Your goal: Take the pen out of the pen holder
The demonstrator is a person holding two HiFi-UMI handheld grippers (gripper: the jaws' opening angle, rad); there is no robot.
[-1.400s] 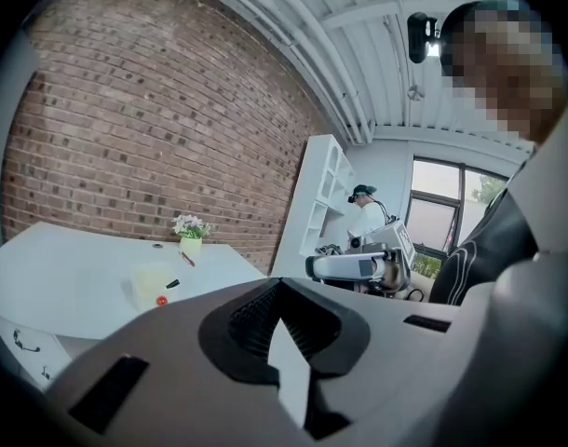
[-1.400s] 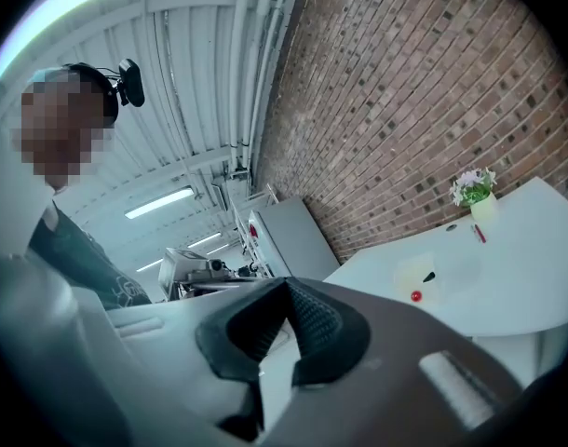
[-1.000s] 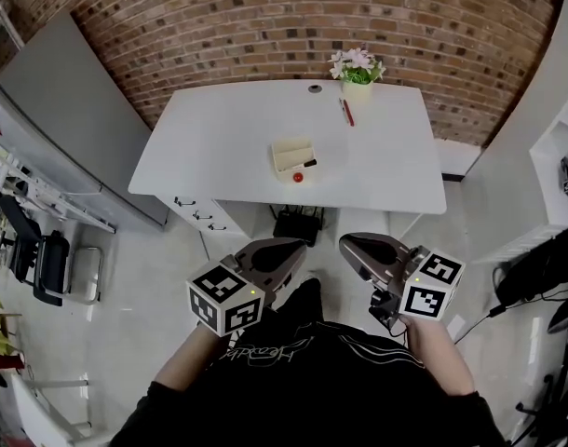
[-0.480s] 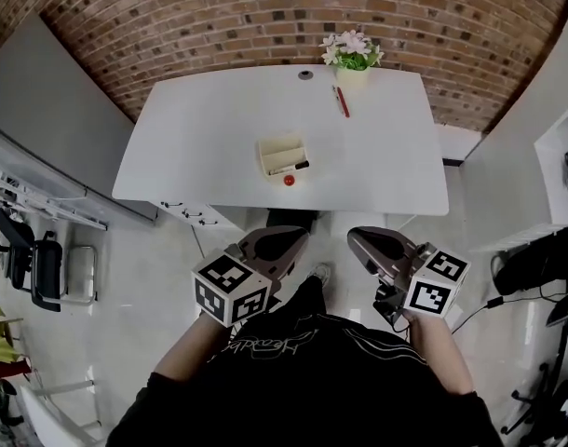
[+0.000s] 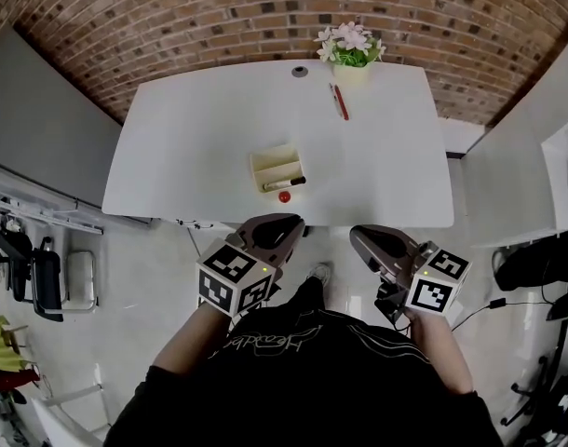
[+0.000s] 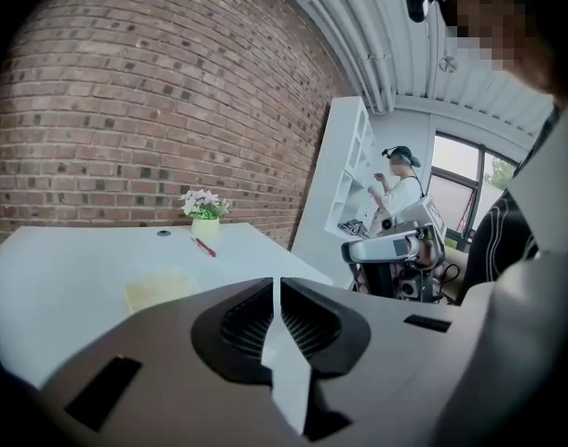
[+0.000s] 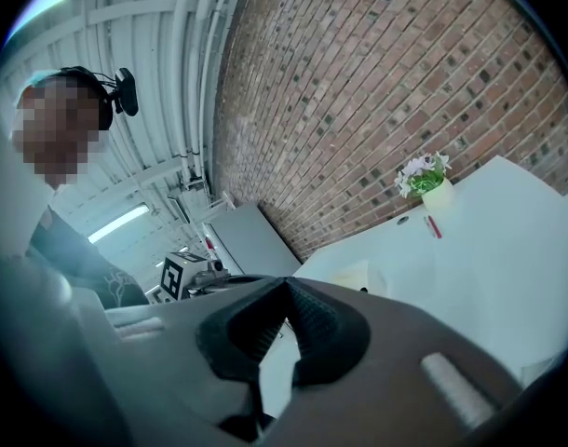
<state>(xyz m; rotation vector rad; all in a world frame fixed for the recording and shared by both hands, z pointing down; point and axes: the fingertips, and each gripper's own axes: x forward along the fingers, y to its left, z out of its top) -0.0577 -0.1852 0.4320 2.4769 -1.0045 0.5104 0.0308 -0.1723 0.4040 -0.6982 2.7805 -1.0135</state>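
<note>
White desk (image 5: 209, 147) ahead; left gripper (image 5: 296, 221) and right gripper (image 5: 357, 236) both with fingers clenched on nothing

Cream pen holder (image 5: 275, 163) sits near the desk's front edge; the dark pen (image 5: 286, 183) lies along its near side, one end poking out to the right; a small red object (image 5: 284, 196) sits just beside it; both grippers hang at the desk's near edge, apart from the holder; a red pen (image 5: 338, 101) lies near the flower pot (image 5: 351, 71).

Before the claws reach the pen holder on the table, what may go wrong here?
The pen holder sits near the front edge of the table; a careless push may shift it. The small red object beside it could roll off. The left claw and right claw are shut; they must open before gripping the pen.
</note>
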